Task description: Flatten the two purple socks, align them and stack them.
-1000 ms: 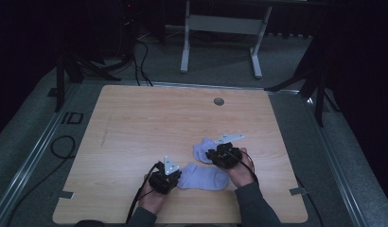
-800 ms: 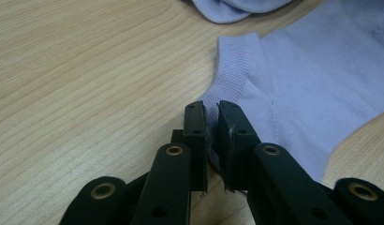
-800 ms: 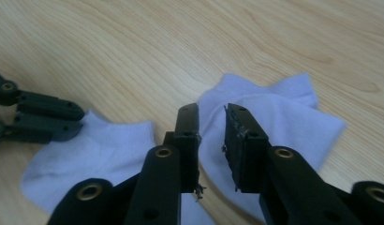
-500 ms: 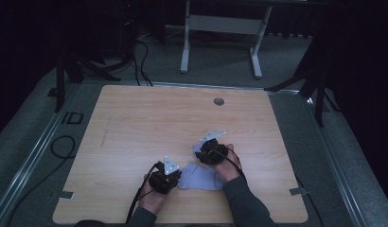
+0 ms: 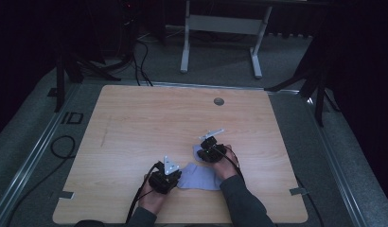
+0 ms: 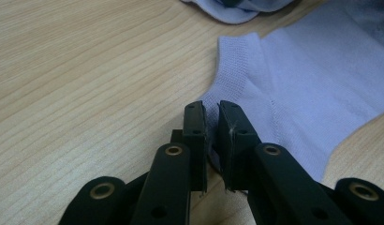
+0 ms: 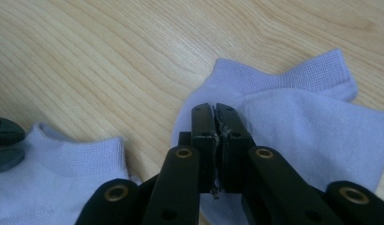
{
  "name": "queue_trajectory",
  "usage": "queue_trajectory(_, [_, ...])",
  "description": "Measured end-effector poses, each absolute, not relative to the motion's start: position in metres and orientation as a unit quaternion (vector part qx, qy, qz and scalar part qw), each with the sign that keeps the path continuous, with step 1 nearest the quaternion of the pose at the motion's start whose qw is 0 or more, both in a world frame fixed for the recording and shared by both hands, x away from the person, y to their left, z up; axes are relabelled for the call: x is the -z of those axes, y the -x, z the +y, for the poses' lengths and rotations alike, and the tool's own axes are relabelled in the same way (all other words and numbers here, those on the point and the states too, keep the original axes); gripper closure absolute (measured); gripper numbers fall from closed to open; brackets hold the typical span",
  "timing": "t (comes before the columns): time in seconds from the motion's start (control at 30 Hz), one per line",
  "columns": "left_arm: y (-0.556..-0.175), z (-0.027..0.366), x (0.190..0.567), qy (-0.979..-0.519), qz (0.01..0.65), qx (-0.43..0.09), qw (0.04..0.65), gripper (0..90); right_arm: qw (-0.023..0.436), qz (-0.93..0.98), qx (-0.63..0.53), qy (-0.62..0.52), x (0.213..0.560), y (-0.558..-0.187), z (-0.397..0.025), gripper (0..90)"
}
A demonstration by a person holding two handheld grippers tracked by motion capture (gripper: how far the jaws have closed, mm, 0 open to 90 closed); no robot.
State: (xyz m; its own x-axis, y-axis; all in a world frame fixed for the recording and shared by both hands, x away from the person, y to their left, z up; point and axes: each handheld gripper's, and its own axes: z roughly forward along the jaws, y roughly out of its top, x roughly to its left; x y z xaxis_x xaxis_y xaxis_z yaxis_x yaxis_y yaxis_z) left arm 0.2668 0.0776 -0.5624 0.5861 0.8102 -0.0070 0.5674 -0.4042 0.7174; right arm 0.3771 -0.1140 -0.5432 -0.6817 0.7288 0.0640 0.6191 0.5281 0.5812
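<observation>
Since the picture one second back, right tool (image 5: 207, 144) has swung inward from the right flank of the two socks and now sits over the far sock (image 5: 198, 152), hand (image 5: 224, 161) closer to the desk centre line; half a second back it was already most of the way there. Left tool (image 5: 169, 171) and its hand (image 5: 153, 195) have not shifted: same spot at the left end of the near sock (image 5: 198, 177).

Tool states:
- Right: jaws pressed together on a fold of the far sock (image 7: 293, 122) near its ribbed cuff; fabric pinched between the pads.
- Left: jaws narrow, a sliver of gap, with the cuff corner of the near sock (image 6: 293, 89) between them. Looks like a light pinch.

Reading: both pale lilac ankle socks now appear gripped, one per tool. Judged step: pairing, i.e. lifting the far sock to lay it on the near one. Alignment not yet done; the socks lie at an angle, just beside each other.

Room and edges:
- Socks lie toward the near-right part of the desk (image 5: 135, 123), some way back from the front edge.
- Wide bare wood to the left and beyond, up to the grommet (image 5: 219, 101).
- Main constraint: the two tools are near each other, so the cables (image 5: 135, 208) and hands could crowd.
</observation>
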Motion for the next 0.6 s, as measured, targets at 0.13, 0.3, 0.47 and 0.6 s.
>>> queue_trajectory(0.13, [-0.267,0.078,0.562,-0.82,0.42,-0.174,0.348,82.1,0.087,0.864,-0.296,-0.397,0.544,-0.377,-0.114,87.8])
queue_trajectory(0.3, [-0.267,0.078,0.562,-0.82,0.42,-0.174,0.349,82.1,0.078,0.861,-0.312,-0.395,0.542,-0.372,-0.113,88.4])
queue_trajectory(0.47, [-0.267,0.078,0.562,-0.819,0.42,-0.174,0.349,81.9,0.072,0.857,-0.331,-0.388,0.533,-0.366,-0.112,88.5])
queue_trajectory(0.6, [-0.267,0.078,0.562,-0.82,0.419,-0.175,0.349,81.9,0.065,0.852,-0.345,-0.388,0.526,-0.363,-0.113,88.4])
